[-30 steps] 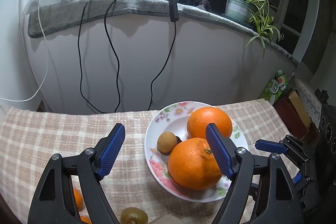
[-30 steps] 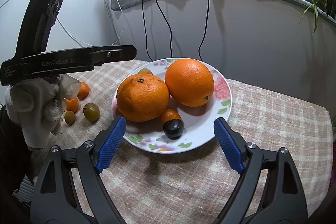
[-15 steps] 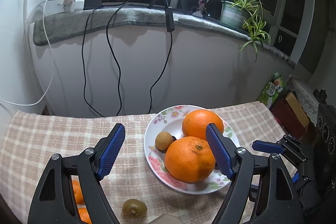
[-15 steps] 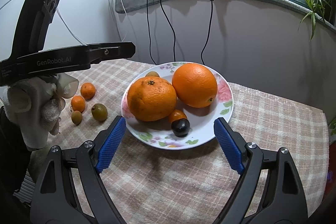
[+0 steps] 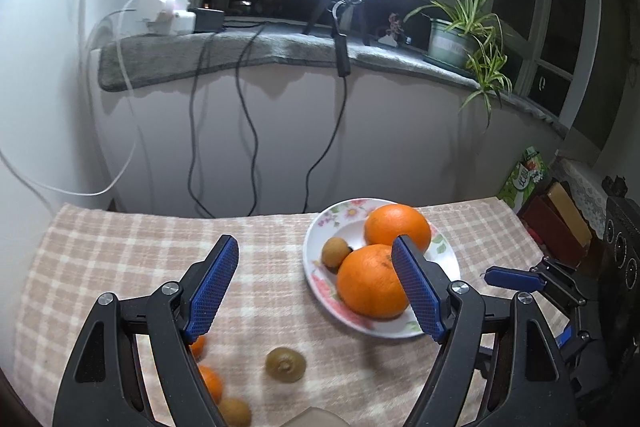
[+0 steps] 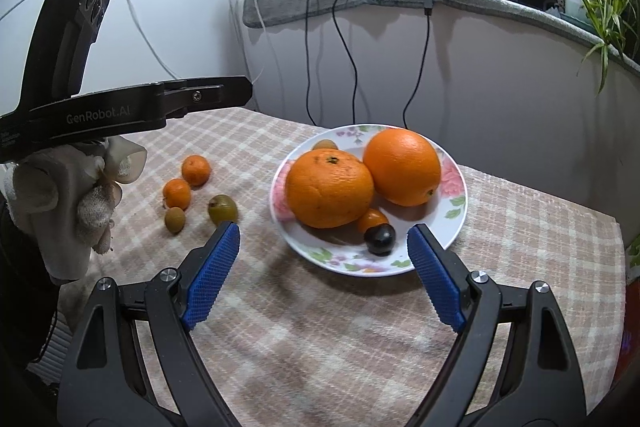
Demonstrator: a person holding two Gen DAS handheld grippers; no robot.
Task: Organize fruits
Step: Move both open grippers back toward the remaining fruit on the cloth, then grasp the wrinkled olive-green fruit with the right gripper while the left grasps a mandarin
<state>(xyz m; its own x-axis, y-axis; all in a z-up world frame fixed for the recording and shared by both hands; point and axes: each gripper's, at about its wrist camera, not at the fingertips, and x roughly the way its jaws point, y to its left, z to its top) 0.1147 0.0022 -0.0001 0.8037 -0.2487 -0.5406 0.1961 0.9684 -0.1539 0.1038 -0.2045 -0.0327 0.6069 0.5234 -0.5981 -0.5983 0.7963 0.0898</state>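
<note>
On the checked tablecloth (image 6: 320,339), at far left, two small tangerines (image 6: 196,169), a longan (image 6: 175,219) and a green kiwi (image 6: 222,209) lie loose near the gloved hand (image 6: 68,203) that holds the left gripper (image 5: 314,287), whose blue fingers are spread wide around nothing. To their right the floral plate (image 6: 454,227) carries two big oranges (image 6: 329,188) touching each other, a small tangerine and a dark round fruit (image 6: 379,239) at the near edge. The right gripper (image 6: 324,273) hangs before the plate, fingers likewise spread and empty.
</note>
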